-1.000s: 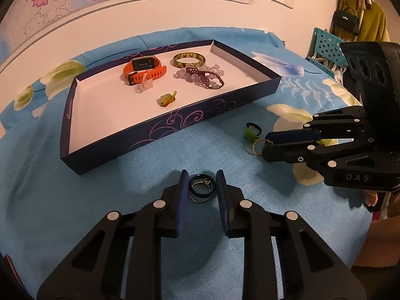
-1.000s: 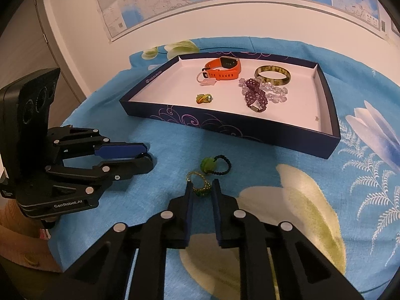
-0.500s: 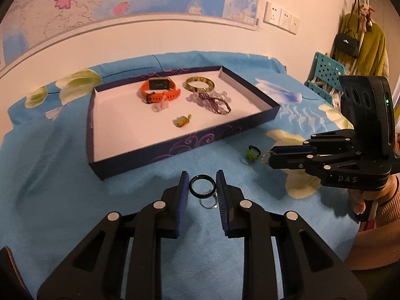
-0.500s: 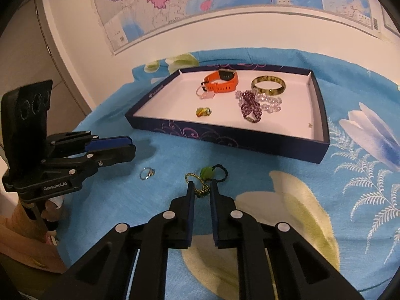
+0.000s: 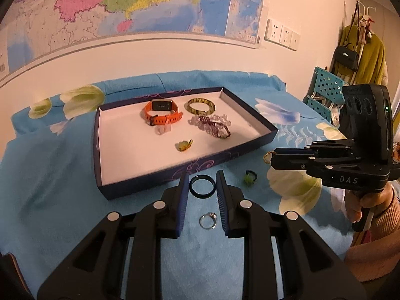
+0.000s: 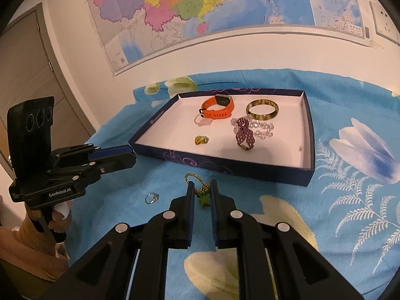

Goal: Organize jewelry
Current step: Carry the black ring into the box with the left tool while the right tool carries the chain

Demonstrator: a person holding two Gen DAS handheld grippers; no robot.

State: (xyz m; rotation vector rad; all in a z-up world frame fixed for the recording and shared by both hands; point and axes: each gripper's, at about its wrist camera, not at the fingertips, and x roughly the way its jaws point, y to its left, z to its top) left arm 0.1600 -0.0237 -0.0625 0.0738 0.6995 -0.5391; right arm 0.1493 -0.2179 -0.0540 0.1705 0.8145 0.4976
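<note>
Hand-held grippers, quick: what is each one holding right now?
Left hand-held gripper: shut on the black ring.
Right hand-held gripper: shut on the gold bead chain.

— What do the left tongs (image 5: pixel 202 187) look like?
— Matte black arms with cut-out slots, round silver screws (image 5: pixel 158 204) at the joints, ribbed blue pads (image 5: pixel 183 197) inside the fingers. Seen from the other side, the body reads "GenRobot.AI" in white.
— And the right tongs (image 6: pixel 202 193)?
— Same build; "DAS" is printed on the side, and a small green light (image 5: pixel 386 108) glows on the upright black housing with three round holes.
— Clothing?
— A peach ribbed knit sleeve (image 5: pixel 386 221).
</note>
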